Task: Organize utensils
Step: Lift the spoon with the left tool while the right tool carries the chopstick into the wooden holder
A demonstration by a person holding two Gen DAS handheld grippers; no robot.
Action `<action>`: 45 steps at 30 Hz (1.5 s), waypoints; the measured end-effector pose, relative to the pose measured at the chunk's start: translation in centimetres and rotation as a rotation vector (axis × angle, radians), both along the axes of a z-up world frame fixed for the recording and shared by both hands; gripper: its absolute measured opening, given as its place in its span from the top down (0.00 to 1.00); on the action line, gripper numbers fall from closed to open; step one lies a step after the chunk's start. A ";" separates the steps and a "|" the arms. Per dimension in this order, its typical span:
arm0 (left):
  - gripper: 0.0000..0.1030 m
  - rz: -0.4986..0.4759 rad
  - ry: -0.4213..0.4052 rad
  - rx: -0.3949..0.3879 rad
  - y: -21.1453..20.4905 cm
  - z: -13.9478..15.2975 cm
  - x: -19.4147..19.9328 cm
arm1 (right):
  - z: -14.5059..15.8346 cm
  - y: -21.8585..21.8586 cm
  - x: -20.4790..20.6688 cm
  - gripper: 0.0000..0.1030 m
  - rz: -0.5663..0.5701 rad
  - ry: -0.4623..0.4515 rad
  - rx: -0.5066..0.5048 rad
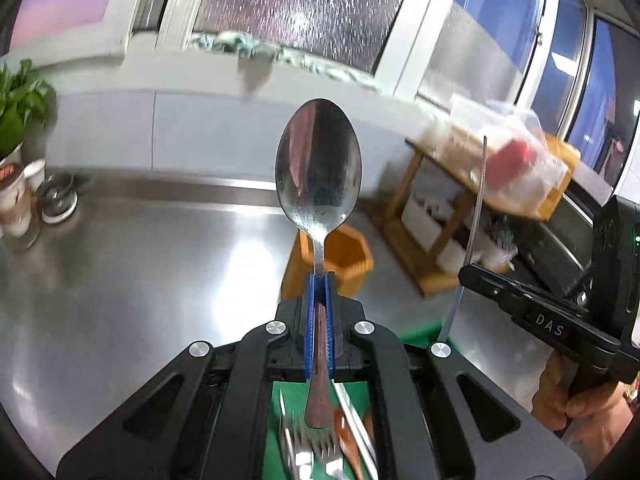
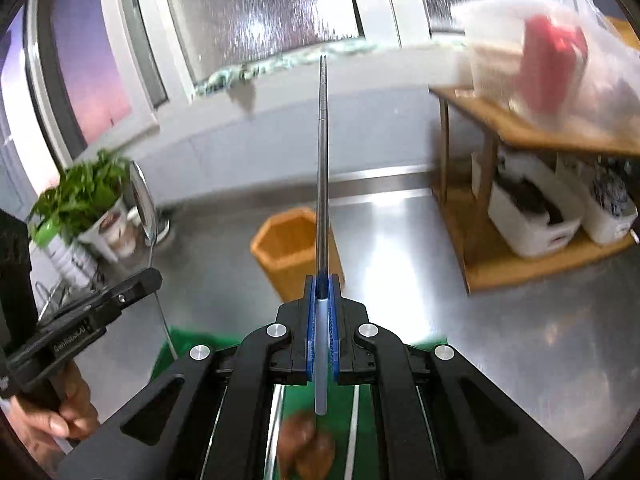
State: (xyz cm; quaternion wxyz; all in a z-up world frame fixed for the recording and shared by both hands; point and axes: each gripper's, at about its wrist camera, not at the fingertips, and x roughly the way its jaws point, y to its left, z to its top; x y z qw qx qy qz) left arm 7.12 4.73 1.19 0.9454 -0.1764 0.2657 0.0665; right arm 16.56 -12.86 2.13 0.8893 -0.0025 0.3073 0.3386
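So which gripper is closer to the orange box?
Hard to call; both are similarly near. The left gripper holds a spoon above the orange box, and the right gripper holds a chopstick over it too.

1. Bright, cool light; both views well exposed.
2. White glare patch on the steel counter (image 1: 240,264) just ahead of the left gripper (image 1: 319,280); a similar streak ahead-right of the right gripper (image 2: 323,280).
3. Held spoon (image 1: 319,168) and chopstick (image 2: 323,160) sharp; the shelf (image 2: 540,136) and plant (image 2: 84,192) are motion-smeared.
4. Fisheye bends the window frames; corners vignette black.
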 end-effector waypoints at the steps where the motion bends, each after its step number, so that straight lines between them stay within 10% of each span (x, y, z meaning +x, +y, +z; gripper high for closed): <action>1: 0.97 0.006 -0.016 -0.008 0.3 0.3 0.7 | 0.3 0.3 0.5 0.94 -0.003 -0.012 0.012; 18: 0.97 0.028 -0.078 -0.060 3.6 0.7 12.4 | 1.0 7.3 9.0 0.94 -0.003 -0.006 0.089; 33: 0.96 -0.099 0.037 -0.126 3.9 -4.8 12.1 | -4.3 6.8 9.6 0.93 0.052 0.152 0.028; 45: 0.70 -0.055 0.009 -0.122 4.7 -2.4 9.5 | -2.7 5.7 8.2 0.90 0.050 0.160 0.030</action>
